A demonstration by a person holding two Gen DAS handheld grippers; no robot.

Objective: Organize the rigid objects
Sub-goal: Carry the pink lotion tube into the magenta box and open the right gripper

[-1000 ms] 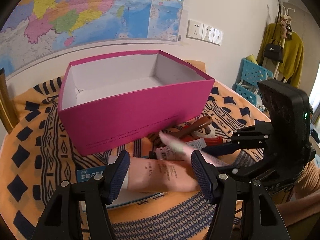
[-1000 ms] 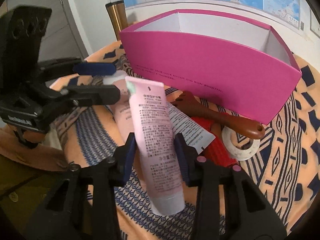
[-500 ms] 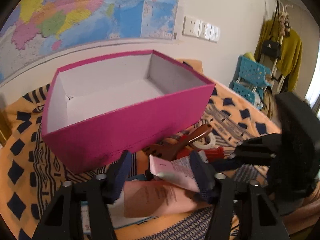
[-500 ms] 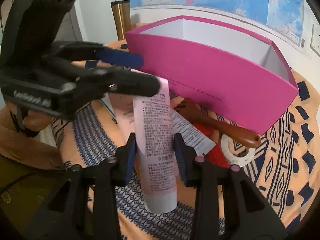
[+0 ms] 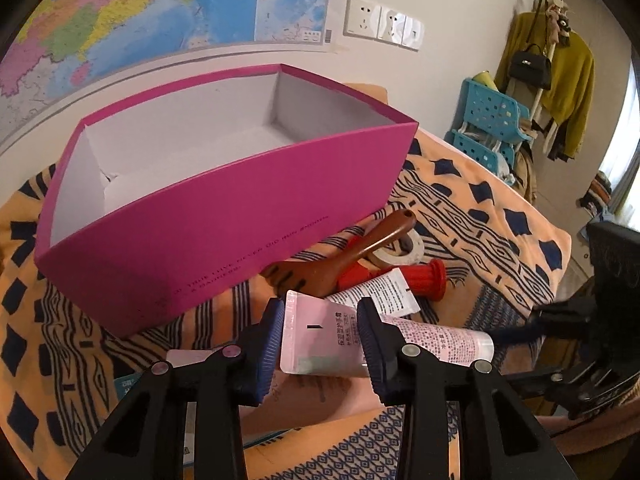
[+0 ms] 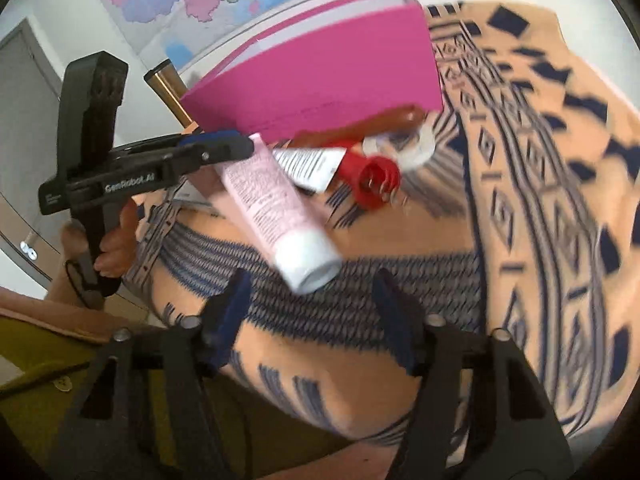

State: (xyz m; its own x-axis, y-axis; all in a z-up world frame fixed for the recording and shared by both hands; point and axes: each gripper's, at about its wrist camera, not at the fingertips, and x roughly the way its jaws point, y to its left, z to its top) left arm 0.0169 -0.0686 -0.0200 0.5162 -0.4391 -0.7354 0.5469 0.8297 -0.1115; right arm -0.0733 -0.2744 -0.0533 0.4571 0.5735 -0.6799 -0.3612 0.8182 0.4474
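Left gripper [image 5: 320, 332] has just clamped the pink plastic tube's [image 5: 320, 340] crimped end; its capped end points toward the freshly opened, empty right gripper [image 6: 312, 312] (handoff done), magenta cardboard box [image 5: 224, 232] just beyond.

Left gripper [image 5: 320, 332] clamped, right gripper [image 6: 312, 308] apart

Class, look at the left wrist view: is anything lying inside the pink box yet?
No. The pink box shows only its bare white floor and walls, while the tube sits outside it in the left gripper.
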